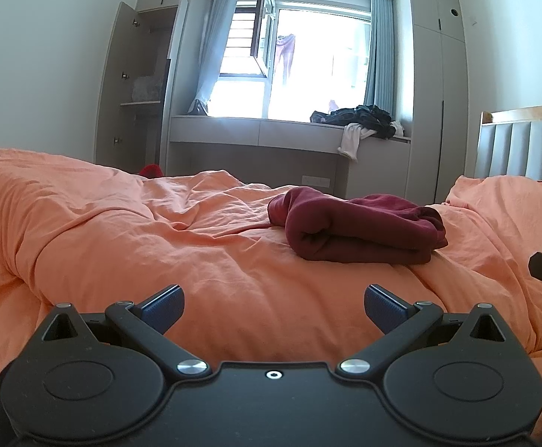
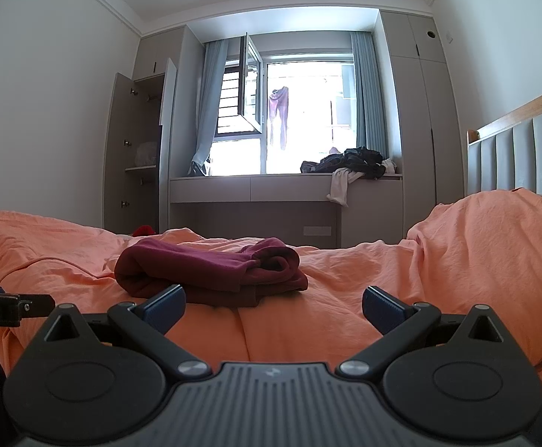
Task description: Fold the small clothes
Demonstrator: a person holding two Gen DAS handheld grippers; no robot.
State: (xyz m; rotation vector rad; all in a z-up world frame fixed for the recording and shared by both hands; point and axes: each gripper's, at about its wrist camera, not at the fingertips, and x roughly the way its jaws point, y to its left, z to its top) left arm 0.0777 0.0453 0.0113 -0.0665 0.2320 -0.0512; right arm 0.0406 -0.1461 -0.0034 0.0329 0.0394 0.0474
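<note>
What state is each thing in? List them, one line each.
Left claw: open, empty, above the duvet.
Right claw: open, empty, above the duvet.
Maroon garment: folded into a bundle, lying on the bed.
Orange duvet: rumpled, spread over the bed.
Wardrobe door: open.
Window sash: swung open.
Dark clothes pile: unfolded, heaped on the window ledge.
White garment: hanging over the ledge edge.

The left gripper (image 1: pixel 274 307) and right gripper (image 2: pixel 274 307) both hover level, jaws spread wide, holding nothing.
</note>
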